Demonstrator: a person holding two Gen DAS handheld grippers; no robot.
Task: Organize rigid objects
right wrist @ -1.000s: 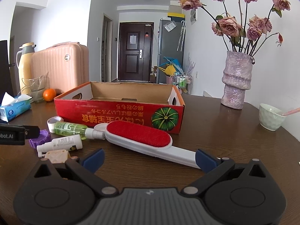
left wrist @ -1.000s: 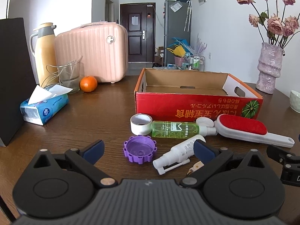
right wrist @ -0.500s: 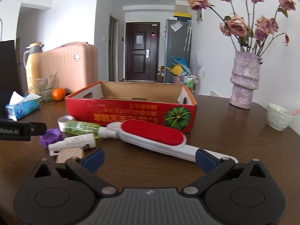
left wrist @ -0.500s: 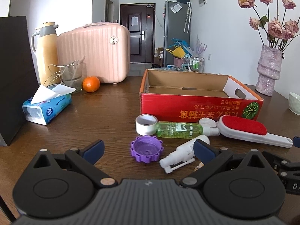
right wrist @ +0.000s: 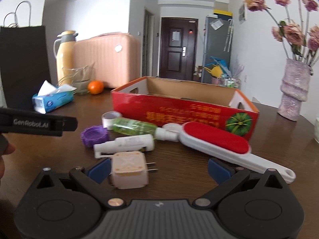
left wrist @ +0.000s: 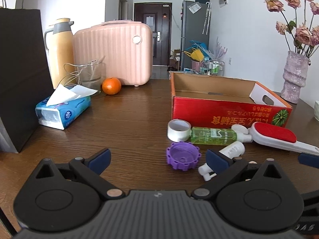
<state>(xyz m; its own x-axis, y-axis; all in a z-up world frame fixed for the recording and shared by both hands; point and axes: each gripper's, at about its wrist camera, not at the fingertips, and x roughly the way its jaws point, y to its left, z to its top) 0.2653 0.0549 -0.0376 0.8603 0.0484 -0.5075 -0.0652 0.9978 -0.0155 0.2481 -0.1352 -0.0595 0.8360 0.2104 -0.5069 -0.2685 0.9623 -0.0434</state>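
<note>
Six loose things lie ahead of the tongs: one tape roll (left wrist: 178,129), one purple cap (left wrist: 183,155), one green bottle (left wrist: 213,135), one white spray bottle (right wrist: 124,143), one lint brush (right wrist: 216,143), one plug adapter (right wrist: 129,169). Beyond them, one red box (left wrist: 229,113), empty. Both left tongs (left wrist: 157,157) and right tongs (right wrist: 159,168) gape, holding nothing. Bare bench (left wrist: 123,123) spreads leftward.

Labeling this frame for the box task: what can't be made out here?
- Red box floor: both wrist views, hidden behind the near wall.
- Plug adapter: left wrist view, hidden behind the left claw.
- White spray bottle nozzle: left wrist view, partly covered by a claw finger.
- Bottle label text: right wrist view, motion-blurred.
- Cup: cut off by both views' right edge.
</note>
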